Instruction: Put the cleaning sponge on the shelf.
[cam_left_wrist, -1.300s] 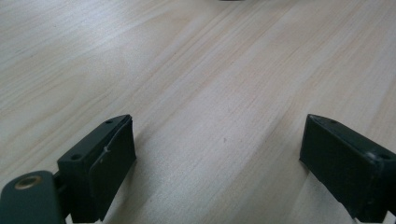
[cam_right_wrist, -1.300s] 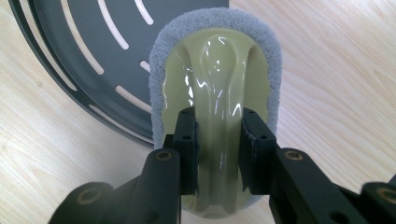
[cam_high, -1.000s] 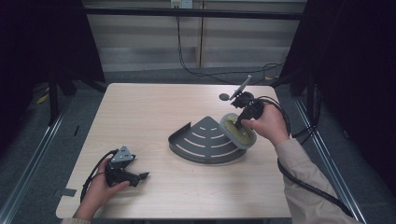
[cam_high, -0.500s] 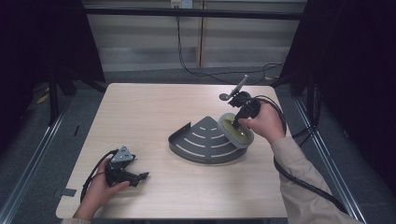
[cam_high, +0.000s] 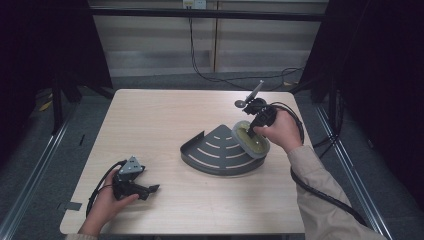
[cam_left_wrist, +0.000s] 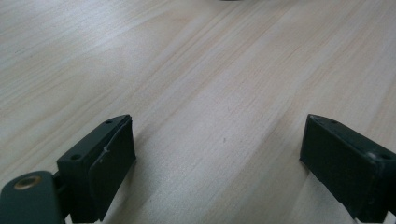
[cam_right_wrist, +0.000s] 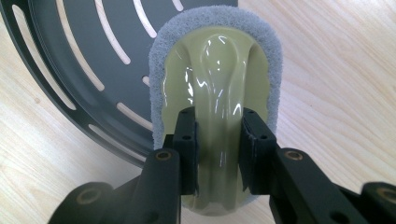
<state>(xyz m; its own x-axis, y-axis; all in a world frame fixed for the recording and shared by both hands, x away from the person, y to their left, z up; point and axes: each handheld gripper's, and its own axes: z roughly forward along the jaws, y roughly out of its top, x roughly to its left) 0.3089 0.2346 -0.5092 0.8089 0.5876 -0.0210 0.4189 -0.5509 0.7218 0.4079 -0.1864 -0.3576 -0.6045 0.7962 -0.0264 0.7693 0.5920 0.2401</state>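
My right gripper (cam_right_wrist: 218, 154): jaws clamped on the glossy handle of the scrub pad (cam_right_wrist: 217, 88) | pad overhangs the slotted rack's (cam_high: 215, 150) 3 o'clock rim | risk: slick handle may slip or pad tip off onto tabletop (cam_high: 165, 110) | left gripper (cam_left_wrist: 219, 172): jaws wide, holding nothing, 7 o'clock.
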